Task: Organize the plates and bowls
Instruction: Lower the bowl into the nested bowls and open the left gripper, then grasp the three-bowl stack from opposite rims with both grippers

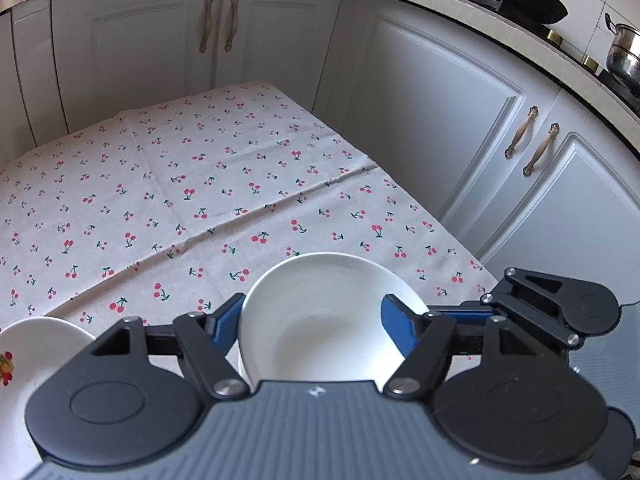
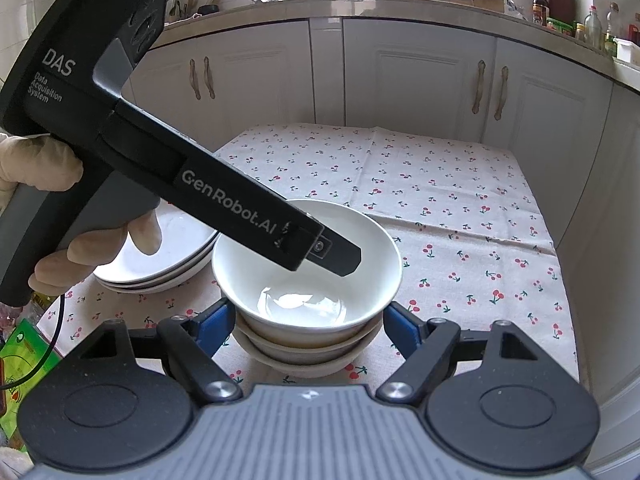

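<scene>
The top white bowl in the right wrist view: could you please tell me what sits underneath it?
The top white bowl is nested on two more bowls, only their rims showing, on the cherry tablecloth. Their insides are hidden. The left gripper hangs over it.

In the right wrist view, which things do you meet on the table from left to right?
Stack of plates → stack of bowls, the left gripper reaching over the top one → bare cherry-print tablecloth.
</scene>
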Available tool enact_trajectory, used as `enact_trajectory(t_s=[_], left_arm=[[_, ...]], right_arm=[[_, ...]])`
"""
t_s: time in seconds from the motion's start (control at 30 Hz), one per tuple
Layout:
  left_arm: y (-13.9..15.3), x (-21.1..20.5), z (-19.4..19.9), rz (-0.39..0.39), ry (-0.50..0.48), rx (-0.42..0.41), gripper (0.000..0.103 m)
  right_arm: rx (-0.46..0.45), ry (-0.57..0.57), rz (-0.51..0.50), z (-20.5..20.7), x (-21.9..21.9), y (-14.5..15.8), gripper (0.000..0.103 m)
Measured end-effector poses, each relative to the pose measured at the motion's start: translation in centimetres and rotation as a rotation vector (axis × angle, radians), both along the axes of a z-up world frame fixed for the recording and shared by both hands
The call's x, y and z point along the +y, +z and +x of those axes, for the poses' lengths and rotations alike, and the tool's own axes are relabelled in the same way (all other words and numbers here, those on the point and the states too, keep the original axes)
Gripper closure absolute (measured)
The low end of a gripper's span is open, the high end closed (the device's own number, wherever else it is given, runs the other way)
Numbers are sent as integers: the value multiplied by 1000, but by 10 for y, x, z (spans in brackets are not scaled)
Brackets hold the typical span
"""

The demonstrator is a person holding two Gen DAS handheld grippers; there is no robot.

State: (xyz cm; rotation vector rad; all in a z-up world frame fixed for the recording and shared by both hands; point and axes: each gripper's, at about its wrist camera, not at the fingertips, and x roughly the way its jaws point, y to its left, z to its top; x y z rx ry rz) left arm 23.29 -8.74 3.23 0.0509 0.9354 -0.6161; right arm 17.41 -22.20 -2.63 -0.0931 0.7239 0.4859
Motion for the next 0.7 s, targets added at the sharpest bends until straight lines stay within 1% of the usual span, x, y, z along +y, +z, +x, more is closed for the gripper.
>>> enact_trajectory(t_s=[0.13,0.2,0.23,0.27,0.37,0.43,0.5,0.57,0.67,0.7], left_arm=[[1,1,-1,-2,1,-9,30],[5,2,-4,4,8,-31,30],[8,2,-7,9,5,-47,30],[11,3,-11,11,3,-63,29],[20,6,-23,0,-12,-99,27],[25,6,-35,-14,-42,-113,26],[27,5,-47,-12,-63,-132,24],[27,5,-60,8,-74,-167,21],[24,7,-78,56,-82,-224,12],[22,8,-85,70,-92,-252,11]], right_arm=[[-2,-2,2,0,-1,1,17],[-9,-5,4,-1,-1,2,10],[-13,-6,13,-2,-2,2,4],[-17,-3,27,-3,-4,3,3],[-14,-2,45,-4,-9,4,3],[-6,-5,39,-5,-11,1,3],[-2,-2,21,-6,-11,-1,3],[-4,4,1,-9,-12,-4,3],[4,27,-18,-12,-17,-9,1],[8,38,-28,-13,-19,-10,1]])
